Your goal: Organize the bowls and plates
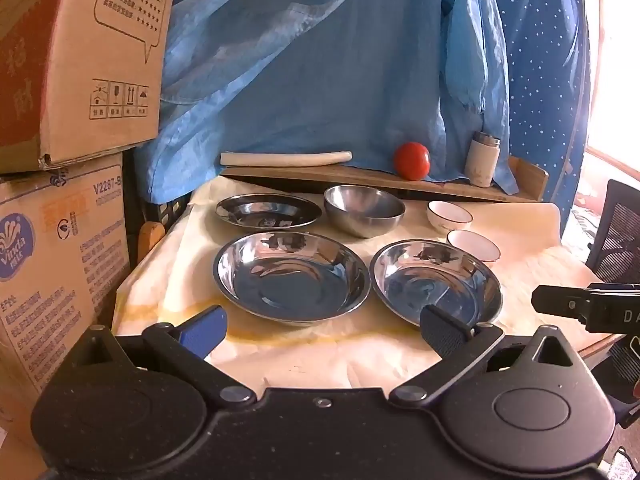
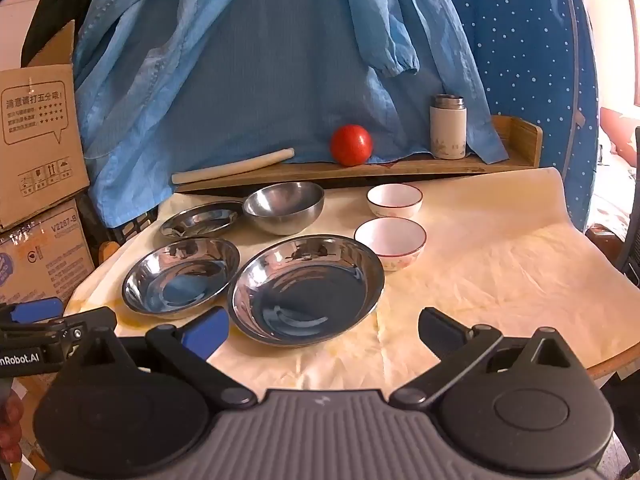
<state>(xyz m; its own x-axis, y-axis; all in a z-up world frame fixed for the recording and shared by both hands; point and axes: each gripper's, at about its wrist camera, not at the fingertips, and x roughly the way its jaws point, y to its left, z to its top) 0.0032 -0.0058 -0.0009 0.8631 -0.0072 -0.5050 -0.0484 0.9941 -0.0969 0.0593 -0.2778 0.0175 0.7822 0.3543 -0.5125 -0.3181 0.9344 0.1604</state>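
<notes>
Three steel plates lie on the cloth-covered table: a near-left plate (image 1: 292, 278) (image 2: 180, 276), a near-right plate (image 1: 436, 280) (image 2: 306, 288) and a far-left plate (image 1: 268, 211) (image 2: 200, 220). A steel bowl (image 1: 364, 210) (image 2: 284, 207) stands behind them. Two white ceramic bowls (image 1: 450, 214) (image 1: 474, 245) (image 2: 395, 200) (image 2: 390, 242) stand to the right. My left gripper (image 1: 324, 330) is open and empty at the table's near edge, facing the near plates. My right gripper (image 2: 324, 330) is open and empty, just short of the near-right plate.
A wooden shelf (image 2: 400, 166) at the back carries a red tomato (image 2: 351, 145), a white flask (image 2: 448, 126) and a pale rolling pin (image 2: 232, 166). Cardboard boxes (image 1: 60, 160) stand at the left. Blue cloth (image 2: 280, 60) hangs behind. A black chair (image 1: 616, 236) stands at the right.
</notes>
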